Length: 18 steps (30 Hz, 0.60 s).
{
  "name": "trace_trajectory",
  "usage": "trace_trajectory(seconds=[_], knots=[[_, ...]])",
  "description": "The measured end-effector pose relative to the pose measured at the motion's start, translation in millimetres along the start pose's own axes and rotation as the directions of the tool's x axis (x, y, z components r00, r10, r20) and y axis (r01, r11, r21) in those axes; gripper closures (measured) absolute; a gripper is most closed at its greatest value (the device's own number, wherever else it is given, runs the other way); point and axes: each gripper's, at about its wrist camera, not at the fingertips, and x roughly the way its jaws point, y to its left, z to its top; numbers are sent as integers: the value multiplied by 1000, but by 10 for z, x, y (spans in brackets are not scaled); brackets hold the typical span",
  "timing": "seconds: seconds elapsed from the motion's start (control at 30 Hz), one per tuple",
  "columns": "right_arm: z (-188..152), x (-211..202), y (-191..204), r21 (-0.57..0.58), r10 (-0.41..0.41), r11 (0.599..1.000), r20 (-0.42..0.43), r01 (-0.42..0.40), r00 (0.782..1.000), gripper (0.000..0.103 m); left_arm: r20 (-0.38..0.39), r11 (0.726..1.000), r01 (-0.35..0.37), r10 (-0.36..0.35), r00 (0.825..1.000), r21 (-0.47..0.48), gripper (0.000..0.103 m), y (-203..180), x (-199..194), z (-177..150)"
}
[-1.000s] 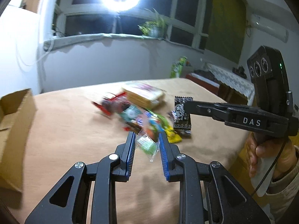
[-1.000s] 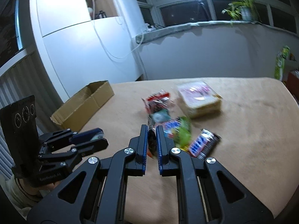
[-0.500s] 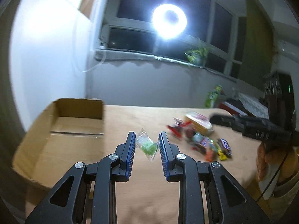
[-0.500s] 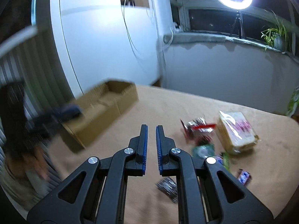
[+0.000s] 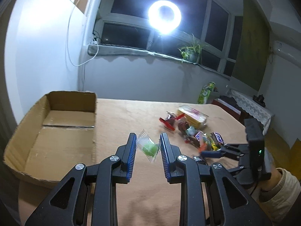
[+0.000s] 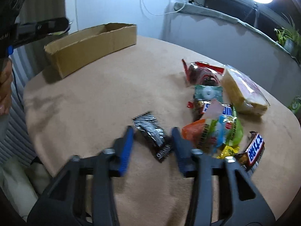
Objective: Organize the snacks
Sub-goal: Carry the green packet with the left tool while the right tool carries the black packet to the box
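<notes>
Tongs on right (image 6: 152, 141) just opening, straddling black packet (image 6: 151, 131) on table (image 6: 84, 103), long axis diagonal, nothing gripped yet. Left tongs (image 5: 147, 146) pinch green candy (image 5: 148, 146), box (image 5: 56, 124) to its left.

A lived-in home room: potted plant (image 5: 191, 53) on the windowsill (image 5: 150, 51), lace-covered side table (image 5: 252, 107), ring light (image 5: 164, 17).

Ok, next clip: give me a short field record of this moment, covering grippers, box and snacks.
left gripper: shut on green candy, carried near the box
right gripper: jaws just opened, either side of black sachet, which lies on the table
cardboard box: open, nothing seen inside
snack pile: loose on table, not yet boxed
</notes>
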Motion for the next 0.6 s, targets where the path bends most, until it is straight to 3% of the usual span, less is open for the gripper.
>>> trace_trajectory(seconds=[0.07, 0.37, 0.6], knots=[[-10, -10, 1, 19, 3, 1000, 3, -3, 1000, 88, -4, 1000, -2, 2, 1000, 8, 79, -65, 2, 2], [50, -172, -176, 130, 25, 991, 73, -34, 997, 92, 2, 999, -15, 15, 1000, 34, 79, -151, -18, 62], [584, -276, -52, 117, 58, 990, 164, -78, 985, 92, 43, 998, -56, 55, 998, 21, 79, 40, -142, 164]])
